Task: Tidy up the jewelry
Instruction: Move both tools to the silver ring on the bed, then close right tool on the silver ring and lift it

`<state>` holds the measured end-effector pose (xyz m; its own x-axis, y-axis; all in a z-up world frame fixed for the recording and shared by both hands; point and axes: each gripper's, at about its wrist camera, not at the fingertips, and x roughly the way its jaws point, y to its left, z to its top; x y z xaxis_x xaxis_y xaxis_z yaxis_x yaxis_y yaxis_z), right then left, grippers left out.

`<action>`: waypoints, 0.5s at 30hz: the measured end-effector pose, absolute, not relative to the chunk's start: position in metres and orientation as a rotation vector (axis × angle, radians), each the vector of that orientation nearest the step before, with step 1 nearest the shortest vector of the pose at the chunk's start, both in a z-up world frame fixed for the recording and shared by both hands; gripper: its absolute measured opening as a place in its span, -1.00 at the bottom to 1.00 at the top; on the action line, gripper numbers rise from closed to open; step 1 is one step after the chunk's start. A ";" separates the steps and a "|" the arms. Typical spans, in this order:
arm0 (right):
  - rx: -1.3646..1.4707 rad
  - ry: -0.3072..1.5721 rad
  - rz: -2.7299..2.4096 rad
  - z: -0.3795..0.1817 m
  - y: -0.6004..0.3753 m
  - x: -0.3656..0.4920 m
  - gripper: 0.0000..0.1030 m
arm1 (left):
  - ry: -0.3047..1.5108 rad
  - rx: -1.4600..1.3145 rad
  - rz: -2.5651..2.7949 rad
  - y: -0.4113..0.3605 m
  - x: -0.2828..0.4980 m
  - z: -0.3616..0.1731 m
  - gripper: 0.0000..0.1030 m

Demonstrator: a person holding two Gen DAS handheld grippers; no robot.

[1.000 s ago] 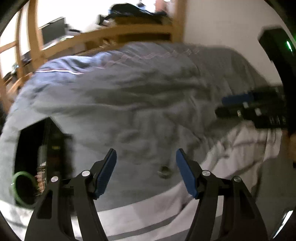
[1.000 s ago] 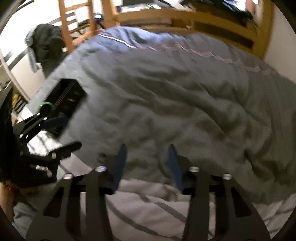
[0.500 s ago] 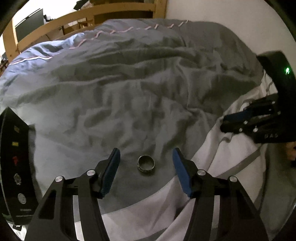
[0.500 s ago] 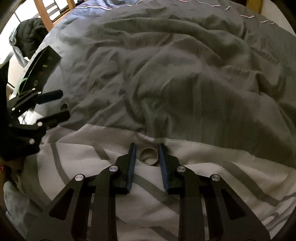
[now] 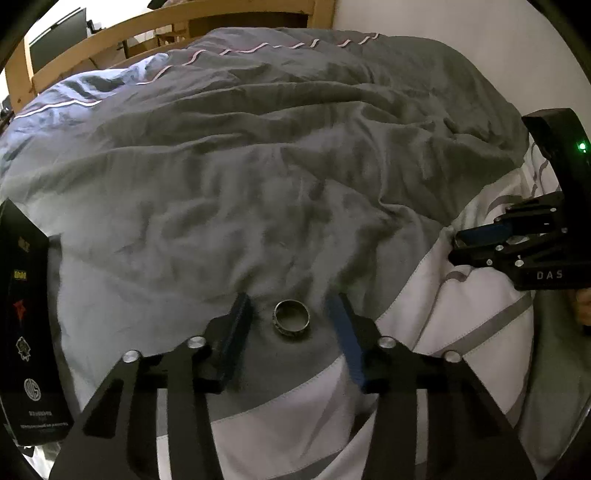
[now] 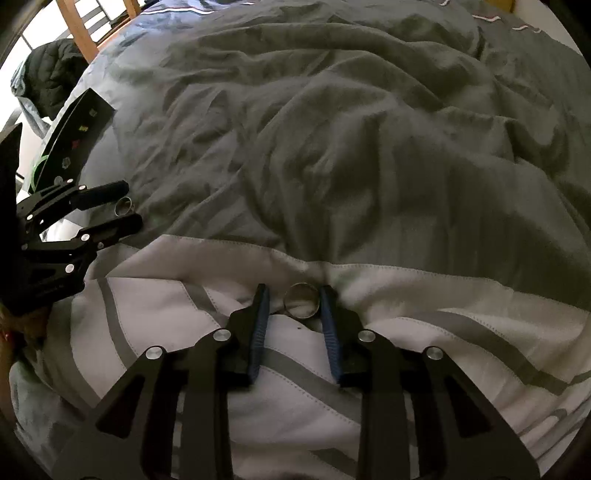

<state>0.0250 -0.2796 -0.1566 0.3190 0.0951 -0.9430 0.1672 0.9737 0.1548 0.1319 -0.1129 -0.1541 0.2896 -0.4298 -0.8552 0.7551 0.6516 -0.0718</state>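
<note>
A dark patterned metal ring (image 5: 291, 317) lies on the grey duvet between the open fingers of my left gripper (image 5: 290, 308); it also shows in the right wrist view (image 6: 123, 205). A plain silver ring (image 6: 301, 300) lies on the white striped part of the duvet between the fingers of my right gripper (image 6: 293, 299), which is open and close around it, the right finger nearly touching. From the left wrist view the right gripper (image 5: 480, 240) is at the right. A black jewelry box (image 5: 26, 325) with small items stands at the left; it also shows in the right wrist view (image 6: 75, 136).
The crumpled grey duvet (image 5: 258, 166) covers the bed. A wooden bed frame (image 5: 166, 26) runs along the far edge, with a white wall (image 5: 461, 44) to the right. A dark jacket (image 6: 48, 77) hangs at the far left.
Both grippers have come down and forward onto the bed. The left fingers have narrowed around the dark ring, and the right fingers now straddle the silver ring.
</note>
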 end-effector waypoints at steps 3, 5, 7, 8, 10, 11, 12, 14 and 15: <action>0.231 1.253 -0.050 -0.158 -0.278 0.027 -0.43 | 0.992 0.387 -0.817 -0.113 0.131 -0.153 -0.21; 0.231 1.254 -0.051 -0.159 -0.276 0.029 -0.43 | 0.989 0.390 -0.823 -0.113 0.130 -0.153 -0.24; 0.234 1.250 -0.053 -0.160 -0.277 0.031 -0.45 | 0.988 0.396 -0.824 -0.114 0.129 -0.154 -0.26; 0.238 1.247 -0.053 -0.159 -0.277 0.031 -0.45 | 0.988 0.394 -0.825 -0.114 0.129 -0.154 -0.34; 0.248 1.242 -0.053 -0.159 -0.278 0.031 -0.48 | 0.992 0.385 -0.831 -0.113 0.131 -0.153 -0.42; 0.249 1.239 -0.053 -0.159 -0.279 0.031 -0.49 | 0.994 0.381 -0.832 -0.113 0.131 -0.153 -0.44; 0.253 1.234 -0.054 -0.159 -0.280 0.031 -0.55 | 0.997 0.375 -0.835 -0.112 0.131 -0.153 -0.48; 0.266 1.218 -0.046 -0.157 -0.280 0.031 -0.59 | 1.002 0.366 -0.842 -0.111 0.131 -0.153 -0.53; 0.273 1.210 -0.041 -0.155 -0.280 0.031 -0.59 | 1.000 0.364 -0.845 -0.111 0.130 -0.152 -0.56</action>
